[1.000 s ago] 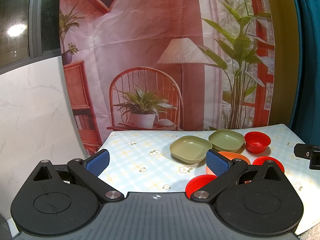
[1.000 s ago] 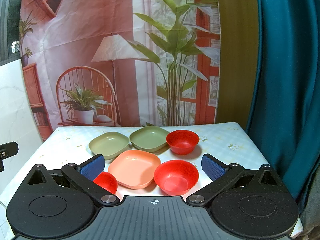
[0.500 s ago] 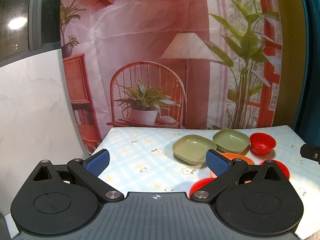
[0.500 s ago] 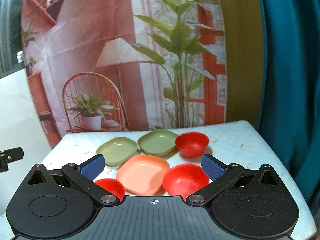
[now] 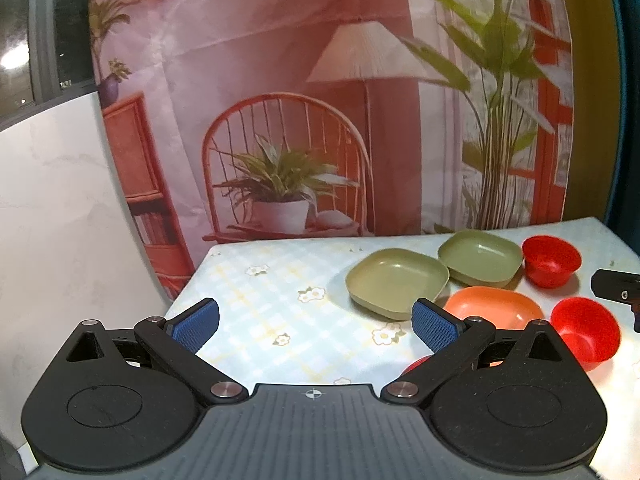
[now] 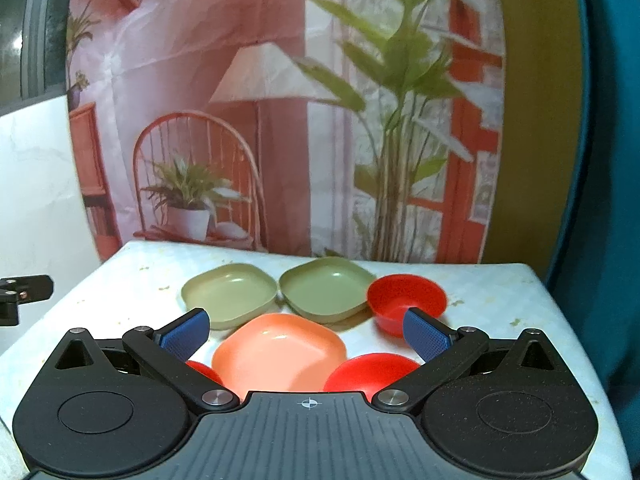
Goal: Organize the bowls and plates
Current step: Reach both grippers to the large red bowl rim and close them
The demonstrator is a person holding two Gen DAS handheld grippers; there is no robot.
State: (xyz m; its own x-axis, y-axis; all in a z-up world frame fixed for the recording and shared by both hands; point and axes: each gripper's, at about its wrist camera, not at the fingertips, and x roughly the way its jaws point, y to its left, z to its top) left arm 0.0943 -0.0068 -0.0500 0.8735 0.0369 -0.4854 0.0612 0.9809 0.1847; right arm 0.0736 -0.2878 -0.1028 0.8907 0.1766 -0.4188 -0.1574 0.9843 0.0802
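Observation:
Two green square plates (image 6: 230, 294) (image 6: 326, 292) lie side by side at the back of the table, with an orange square plate (image 6: 280, 354) in front of them. Three red bowls stand around: one at the back right (image 6: 404, 300), one at the front right (image 6: 370, 372), one at the front left (image 6: 204, 372) half hidden by my fingers. My right gripper (image 6: 306, 330) is open and empty above the orange plate. My left gripper (image 5: 316, 322) is open and empty over the bare tablecloth, left of the green plate (image 5: 396, 280) and the orange plate (image 5: 494, 306).
The table has a checked floral cloth (image 5: 272, 292) and stands against a printed backdrop (image 5: 320, 120). A white wall (image 5: 60, 200) is at the left and a teal curtain (image 6: 608, 200) at the right. The right gripper's tip shows in the left view (image 5: 618, 286).
Both grippers have moved forward and lower toward the table, so the dishes look larger. Both stay open and empty. No dish has moved.

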